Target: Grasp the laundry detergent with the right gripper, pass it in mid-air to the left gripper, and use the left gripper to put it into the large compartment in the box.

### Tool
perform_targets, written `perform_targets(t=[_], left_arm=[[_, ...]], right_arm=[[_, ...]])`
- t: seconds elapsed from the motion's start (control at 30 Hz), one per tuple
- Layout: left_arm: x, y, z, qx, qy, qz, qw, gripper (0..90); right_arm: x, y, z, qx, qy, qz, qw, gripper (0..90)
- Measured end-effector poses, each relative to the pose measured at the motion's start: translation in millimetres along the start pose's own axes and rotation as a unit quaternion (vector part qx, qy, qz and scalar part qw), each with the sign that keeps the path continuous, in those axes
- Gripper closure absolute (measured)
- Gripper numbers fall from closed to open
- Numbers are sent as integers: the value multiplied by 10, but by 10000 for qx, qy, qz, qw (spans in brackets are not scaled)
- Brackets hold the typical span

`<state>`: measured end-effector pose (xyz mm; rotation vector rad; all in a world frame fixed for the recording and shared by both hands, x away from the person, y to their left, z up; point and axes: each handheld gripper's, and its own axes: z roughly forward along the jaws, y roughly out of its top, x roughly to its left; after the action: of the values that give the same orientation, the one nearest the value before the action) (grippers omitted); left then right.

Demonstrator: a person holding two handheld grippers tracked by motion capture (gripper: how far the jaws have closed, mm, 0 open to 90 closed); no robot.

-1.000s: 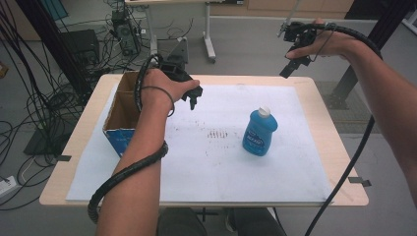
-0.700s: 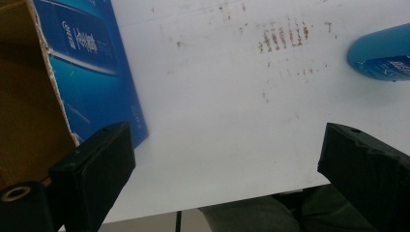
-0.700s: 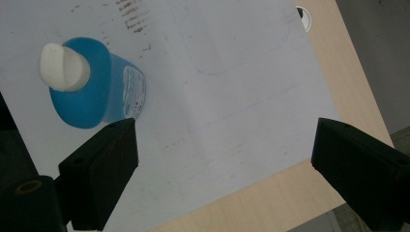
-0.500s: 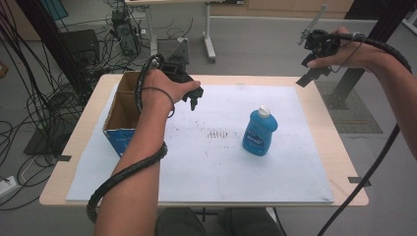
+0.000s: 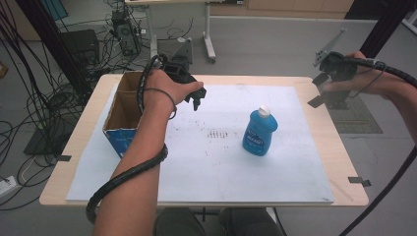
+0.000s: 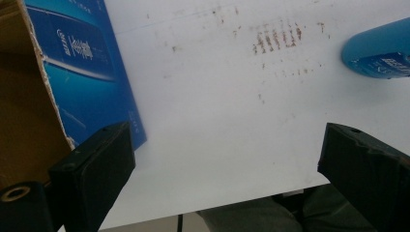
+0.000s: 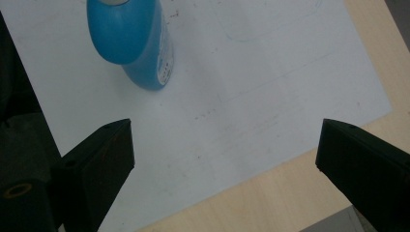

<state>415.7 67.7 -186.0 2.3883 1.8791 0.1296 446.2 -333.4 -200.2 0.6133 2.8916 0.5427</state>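
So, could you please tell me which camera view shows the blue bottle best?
The high view: the blue bottle stands upright and whole on the white sheet, white cap visible. The right gripper view shows it from above, cut off at the top edge; the left gripper view catches one end at the right edge.

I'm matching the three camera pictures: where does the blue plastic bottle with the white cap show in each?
High view: blue plastic bottle upright, right of centre on the white sheet.
Left gripper view: upper right corner.
Right gripper view: top left.
Shared landmark: the white sheet.
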Motion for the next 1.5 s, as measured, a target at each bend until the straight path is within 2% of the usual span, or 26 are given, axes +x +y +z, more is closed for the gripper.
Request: perform_targets(t=[0.17, 0.43, 0.8, 1.03, 1.17, 1.5], left_arm=[[-13, -7, 13, -11, -11, 28, 10000, 62], [-19, -19, 22, -53, -40, 76, 9999, 63], [-69, -49, 44, -114, -133, 189, 9997, 63], [-82, -42, 89, -125, -151, 239, 9995, 63], [-70, -39, 139, -115, -179, 238, 9995, 62], [-51, -59, 237, -103, -222, 264, 9994, 64]], right_arm=[[115, -144, 83, -103, 9, 22, 9999, 66], [235, -246, 141, -141, -50, 7, 9999, 57], [457, -429, 356, -604, -13, 60, 9982, 44], [561, -542, 571, -978, 11, 174, 9951, 33], [636, -614, 743, -1302, 27, 305, 9910, 31], [740, -685, 1000, -1682, -12, 507, 9845, 30]])
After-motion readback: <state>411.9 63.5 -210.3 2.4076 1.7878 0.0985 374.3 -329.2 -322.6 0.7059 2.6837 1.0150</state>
